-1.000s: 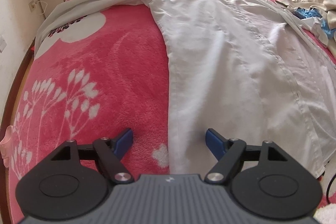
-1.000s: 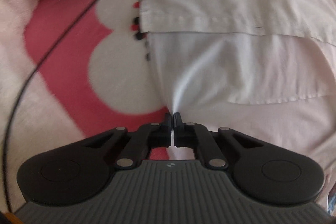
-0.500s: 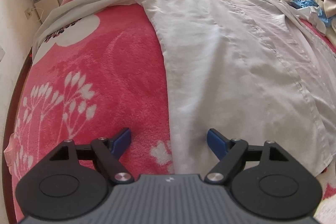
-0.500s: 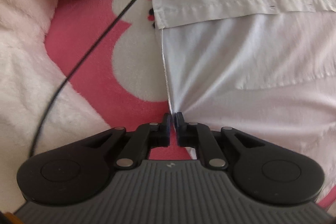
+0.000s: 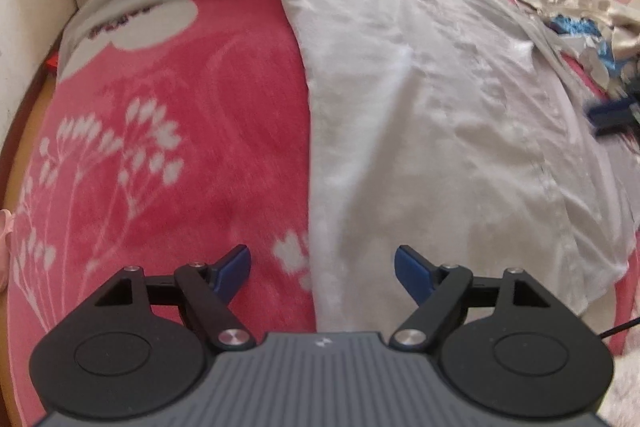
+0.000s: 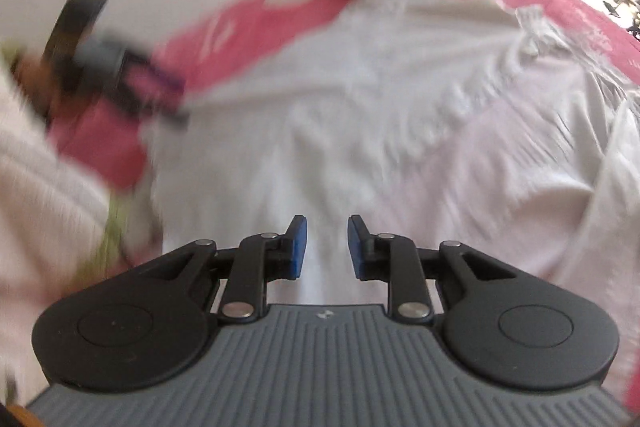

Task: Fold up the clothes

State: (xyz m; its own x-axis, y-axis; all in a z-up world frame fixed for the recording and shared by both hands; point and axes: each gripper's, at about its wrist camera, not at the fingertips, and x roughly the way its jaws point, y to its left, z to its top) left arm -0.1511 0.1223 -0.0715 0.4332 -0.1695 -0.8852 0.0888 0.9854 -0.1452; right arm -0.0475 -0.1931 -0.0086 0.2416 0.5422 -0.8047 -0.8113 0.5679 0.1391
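White shirt [image 5: 440, 115] flat on pink blanket [image 5: 180, 115], both tongs free.

L gripper [image 5: 322, 267] wide open, empty, straddling shirt's left edge just ahead. R gripper [image 6: 323, 241] just been opening, gap narrow, nothing between pads, above shirt body; view blurred.

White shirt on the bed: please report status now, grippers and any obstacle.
Left gripper open above the shirt's edge. Right gripper has just been opening, nothing between its jaws. White shirt spread on pink blanket, not yet folded. Nothing in the way.
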